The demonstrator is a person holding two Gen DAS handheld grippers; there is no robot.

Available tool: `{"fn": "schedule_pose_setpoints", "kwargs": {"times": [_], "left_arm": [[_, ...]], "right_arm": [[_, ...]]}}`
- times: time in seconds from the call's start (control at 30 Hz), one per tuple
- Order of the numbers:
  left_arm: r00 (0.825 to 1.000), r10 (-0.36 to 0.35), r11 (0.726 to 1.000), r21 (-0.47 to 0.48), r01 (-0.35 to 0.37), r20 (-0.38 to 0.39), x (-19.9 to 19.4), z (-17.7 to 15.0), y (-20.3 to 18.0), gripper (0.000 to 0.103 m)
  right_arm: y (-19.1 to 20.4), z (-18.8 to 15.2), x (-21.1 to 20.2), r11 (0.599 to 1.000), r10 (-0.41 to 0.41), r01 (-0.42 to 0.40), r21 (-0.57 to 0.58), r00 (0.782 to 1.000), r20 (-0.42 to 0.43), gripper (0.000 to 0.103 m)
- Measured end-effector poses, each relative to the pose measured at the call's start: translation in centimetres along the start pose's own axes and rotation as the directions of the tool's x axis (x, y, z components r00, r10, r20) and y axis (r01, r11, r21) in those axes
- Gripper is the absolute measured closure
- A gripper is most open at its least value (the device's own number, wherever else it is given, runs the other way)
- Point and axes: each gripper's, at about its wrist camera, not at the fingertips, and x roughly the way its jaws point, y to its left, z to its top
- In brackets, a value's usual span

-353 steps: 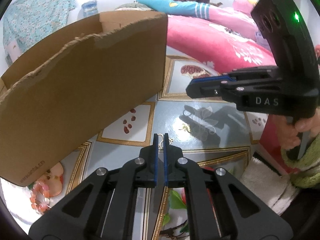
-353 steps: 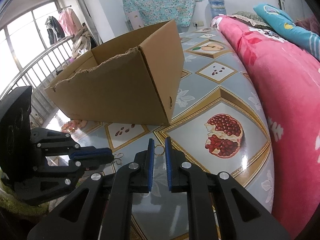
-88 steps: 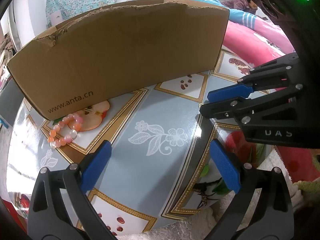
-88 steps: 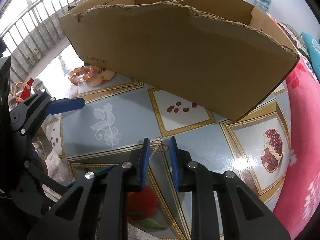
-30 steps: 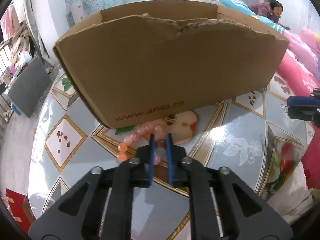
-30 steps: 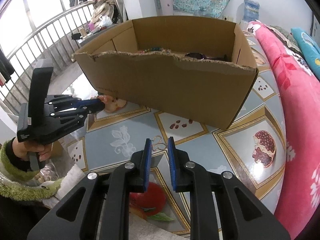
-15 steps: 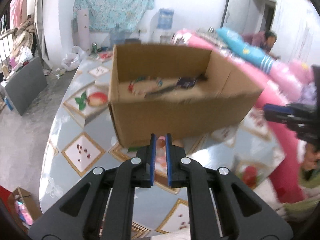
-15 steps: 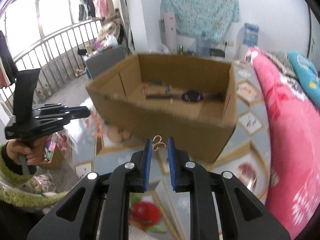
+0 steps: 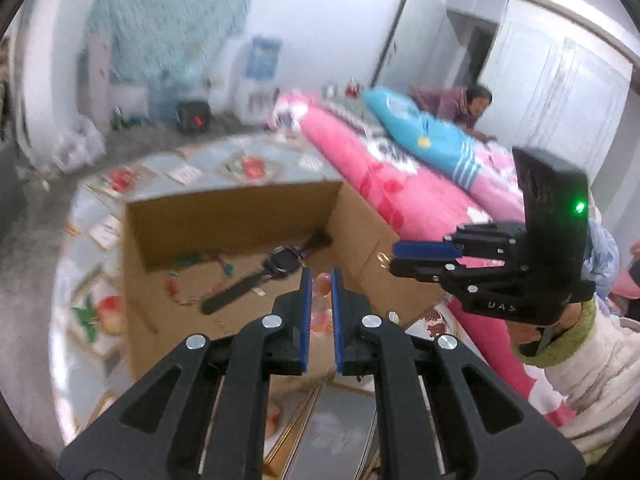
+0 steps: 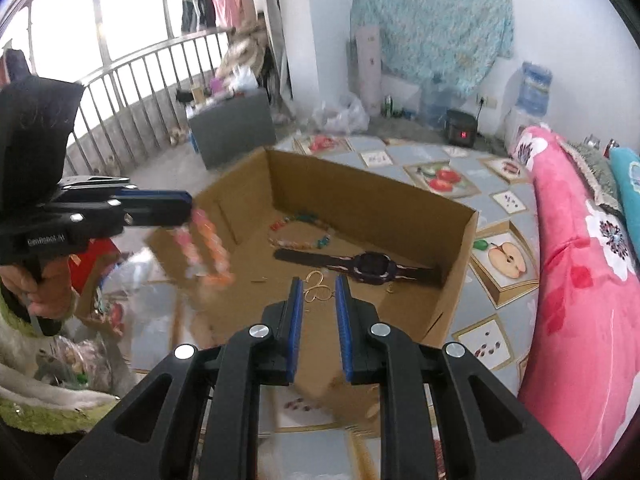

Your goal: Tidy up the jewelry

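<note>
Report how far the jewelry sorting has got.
Done: a watch and a beaded necklace already lie in the cardboard box. In hand: the left gripper holds a pink bead bracelet, the right gripper a gold earring, both raised beside the box. Left: dropping both in.

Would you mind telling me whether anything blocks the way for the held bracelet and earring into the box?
Nothing visible does. The left gripper dangles the bracelet beside the box; the right gripper holds the earring above its open top. A watch lies inside.
</note>
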Motion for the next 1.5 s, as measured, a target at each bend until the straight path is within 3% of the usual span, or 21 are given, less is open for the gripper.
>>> {"fn": "schedule_pose_setpoints", "kwargs": {"times": [0.1, 0.3, 0.37, 0.4, 0.43, 0.6, 0.77, 0.87, 1.0, 1.13, 1.4, 1.5], "left_arm": [[0.994, -0.045, 0.999, -0.028, 0.042, -0.103, 4.7, 0.8, 0.5, 0.095], [0.959, -0.109, 0.992, -0.086, 0.089, -0.262, 11.8, 0.0, 0.4, 0.095], [0.945, -0.119, 0.990, -0.110, 0.089, -0.305, 13.4, -0.4, 0.4, 0.090], [0.943, -0.124, 0.988, -0.122, 0.089, -0.309, 13.7, -0.5, 0.4, 0.082], [0.944, -0.128, 0.987, -0.133, 0.091, -0.306, 13.8, -0.5, 0.6, 0.076], [0.967, -0.117, 0.979, -0.188, 0.075, -0.227, 11.7, -0.6, 2.2, 0.071], [0.992, -0.041, 0.982, -0.191, 0.018, -0.121, 6.8, -0.7, 3.7, 0.061], [0.998, 0.018, 0.985, -0.171, -0.028, -0.057, 3.6, -1.2, 4.3, 0.054], [0.996, 0.084, 0.983, -0.164, -0.080, 0.023, -0.5, -2.1, 5.2, 0.043], [0.990, 0.131, 0.977, -0.175, -0.119, 0.057, -3.1, -3.3, 6.2, 0.041], [0.988, 0.139, 0.967, -0.224, -0.121, 0.064, -4.3, -4.8, 7.6, 0.039], [0.988, 0.140, 0.962, -0.246, -0.120, 0.066, -4.6, -5.4, 8.0, 0.036]], "right_arm": [[-1.6, 0.8, 1.9, 1.000, -0.005, 0.006, 0.008, 0.999, -0.050, 0.086], [-3.1, 1.6, 3.3, 1.000, -0.024, 0.023, -0.004, 0.997, -0.074, 0.086], [-3.5, 1.6, 3.7, 1.000, -0.023, 0.023, -0.004, 0.996, -0.080, 0.086], [-3.5, 1.7, 3.8, 1.000, -0.019, 0.018, -0.004, 0.996, -0.085, 0.086], [-3.6, 1.7, 4.0, 1.000, -0.012, 0.011, -0.002, 0.996, -0.091, 0.086], [-3.0, 2.2, 6.1, 0.999, 0.045, -0.049, -0.013, 0.981, -0.188, 0.086], [-1.8, 2.7, 9.4, 0.998, 0.012, -0.028, -0.049, 0.952, -0.305, 0.086], [-1.5, 3.0, 11.0, 0.999, 0.006, -0.022, -0.041, 0.936, -0.352, 0.086], [-1.2, 3.0, 11.6, 0.999, -0.004, -0.009, -0.032, 0.931, -0.364, 0.086], [-1.4, 3.0, 11.4, 1.000, 0.011, -0.010, 0.006, 0.934, -0.358, 0.086], [-2.0, 3.0, 13.0, 0.995, 0.027, 0.012, 0.098, 0.920, -0.390, 0.085], [-2.3, 3.0, 13.5, 0.992, 0.035, 0.018, 0.128, 0.917, -0.398, 0.078]]}}
